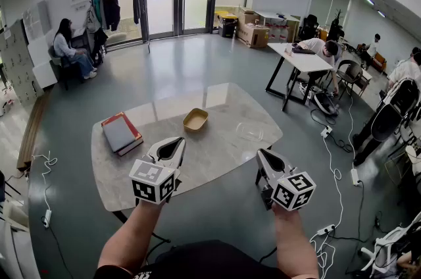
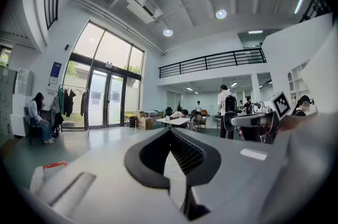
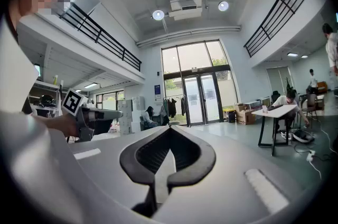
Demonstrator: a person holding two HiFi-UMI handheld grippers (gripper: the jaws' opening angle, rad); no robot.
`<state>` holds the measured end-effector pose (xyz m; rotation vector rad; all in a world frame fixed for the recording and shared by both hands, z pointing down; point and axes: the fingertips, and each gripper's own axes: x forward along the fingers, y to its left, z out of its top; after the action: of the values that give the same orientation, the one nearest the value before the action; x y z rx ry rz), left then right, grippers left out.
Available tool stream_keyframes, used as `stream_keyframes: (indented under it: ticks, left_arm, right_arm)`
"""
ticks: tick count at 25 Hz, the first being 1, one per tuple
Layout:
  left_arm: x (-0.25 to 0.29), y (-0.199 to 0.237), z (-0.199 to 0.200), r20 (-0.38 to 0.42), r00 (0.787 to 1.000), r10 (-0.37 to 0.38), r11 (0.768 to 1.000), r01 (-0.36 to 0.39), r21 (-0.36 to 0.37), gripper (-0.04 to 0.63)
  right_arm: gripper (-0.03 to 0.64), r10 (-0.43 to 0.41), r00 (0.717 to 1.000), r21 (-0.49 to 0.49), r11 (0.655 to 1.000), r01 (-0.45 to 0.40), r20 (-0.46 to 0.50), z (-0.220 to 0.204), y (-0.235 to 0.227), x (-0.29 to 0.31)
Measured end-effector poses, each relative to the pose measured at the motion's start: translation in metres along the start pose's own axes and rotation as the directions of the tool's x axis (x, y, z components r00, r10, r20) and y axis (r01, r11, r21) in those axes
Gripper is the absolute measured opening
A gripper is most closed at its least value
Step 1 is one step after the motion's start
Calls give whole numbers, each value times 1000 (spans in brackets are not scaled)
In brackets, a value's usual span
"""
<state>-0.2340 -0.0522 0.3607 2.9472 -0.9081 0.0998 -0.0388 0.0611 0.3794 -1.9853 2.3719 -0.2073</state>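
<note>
Left claw: seen fully closed in the left gripper view. The two pads are pressed tip to tip, only the oval hollow behind the tips is left open, and nothing is gripped. Right claw: same state in the right gripper view, tips met and nothing between them.

Both are held in the air over the near edge of the bench, well apart from each other, noses pointed forward and slightly inward. No contact with the bench top or with anything on it is seen. Each is gripped from behind by a hand, with the forearm stretched out. The marker cubes are turned up toward the head camera, probably so that they can be read from above.

Three things are laid out across the far half of the bench, each apart from the others.

Tan tray: small and shallow, apparently empty, set near the far middle and ahead of the left claw.

Red-edged book: laid flat at the left end, grey cover up, to the left of the left claw.

Clear container: shallow and see-through, hard to pick out against the marble. It lies ahead of the right claw and is the nearest thing to it.

The spacing is judged deliberate — bare marble is left round every item, so each can be approached from the near side without another being in the way.

Behind the bench, people are seated at a white table, and a coat rack is parked by the glass doors.
</note>
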Motion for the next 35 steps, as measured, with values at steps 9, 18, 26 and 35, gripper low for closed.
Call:
stream_keyframes:
  ticks: [9, 18, 26, 35]
  left_arm:
    - [3, -21, -3, -14, 1000, 7, 1000, -7, -4, 3]
    - [34, -101, -5, -9, 998, -56, 998, 56, -9, 3]
    - [65, -157, -21, -45, 993, -113, 994, 112, -9, 3]
    - [108, -171, -29, -68, 986, -155, 988, 155, -13, 3]
  right_arm:
    - [11, 7, 1000, 9, 1000, -7, -9, -9, -10, -21]
    - [12, 13, 1000, 13, 1000, -12, -12, -9, -47, -80]
    - [14, -71, 997, 62, 995, 71, -14, -23, -99, -134]
    - [14, -95, 995, 94, 991, 98, -39, -36, -131, -131]
